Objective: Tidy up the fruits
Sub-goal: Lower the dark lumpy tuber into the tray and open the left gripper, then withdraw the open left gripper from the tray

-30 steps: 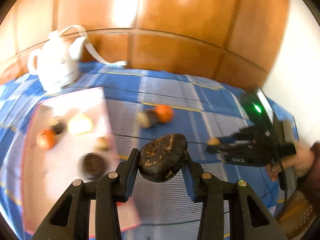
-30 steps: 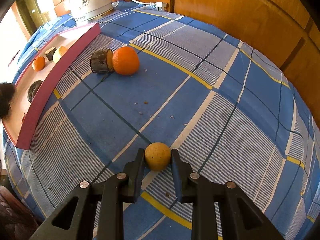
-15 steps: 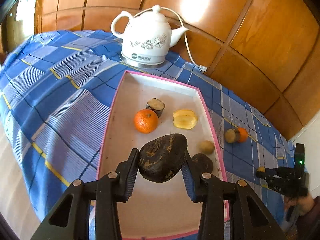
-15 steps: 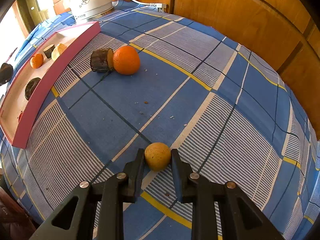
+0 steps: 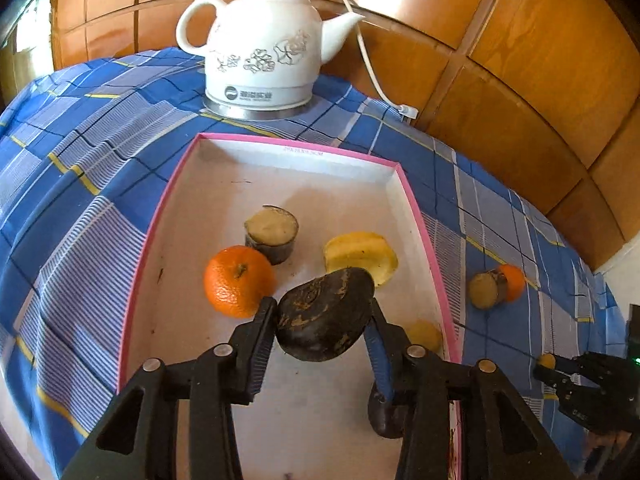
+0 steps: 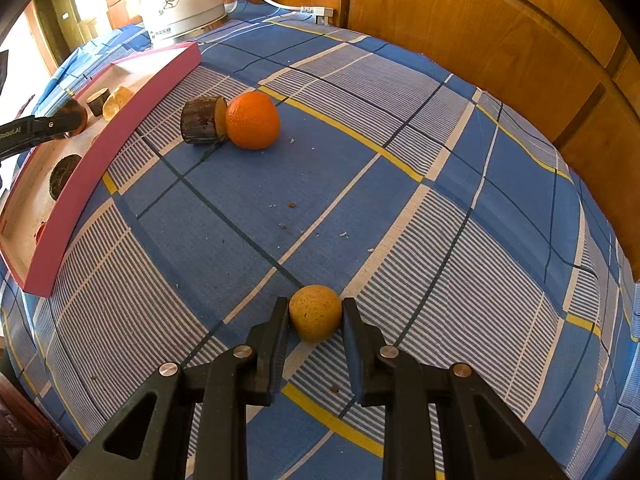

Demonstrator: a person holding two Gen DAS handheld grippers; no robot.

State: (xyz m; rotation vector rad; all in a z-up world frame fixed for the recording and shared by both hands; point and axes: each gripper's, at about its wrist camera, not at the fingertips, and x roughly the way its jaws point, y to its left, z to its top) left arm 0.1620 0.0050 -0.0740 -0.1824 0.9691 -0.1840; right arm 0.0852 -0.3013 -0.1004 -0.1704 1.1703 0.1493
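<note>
Left gripper (image 5: 322, 322) jaws opening around dark fruit (image 5: 326, 314) over tray (image 5: 224, 184); may be dropping onto orange (image 5: 238, 280); right gripper (image 6: 315, 316) pinching ball (image 6: 315, 312).

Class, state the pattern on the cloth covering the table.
The tablecloth is blue plaid with white-striped squares and thin yellow and dark lines, clearest in the right wrist view.

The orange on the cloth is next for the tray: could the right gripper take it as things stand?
Probably not yet: the right gripper is shut on a small tan fruit. Otherwise the blue checked cloth toward the orange lies bare.
</note>
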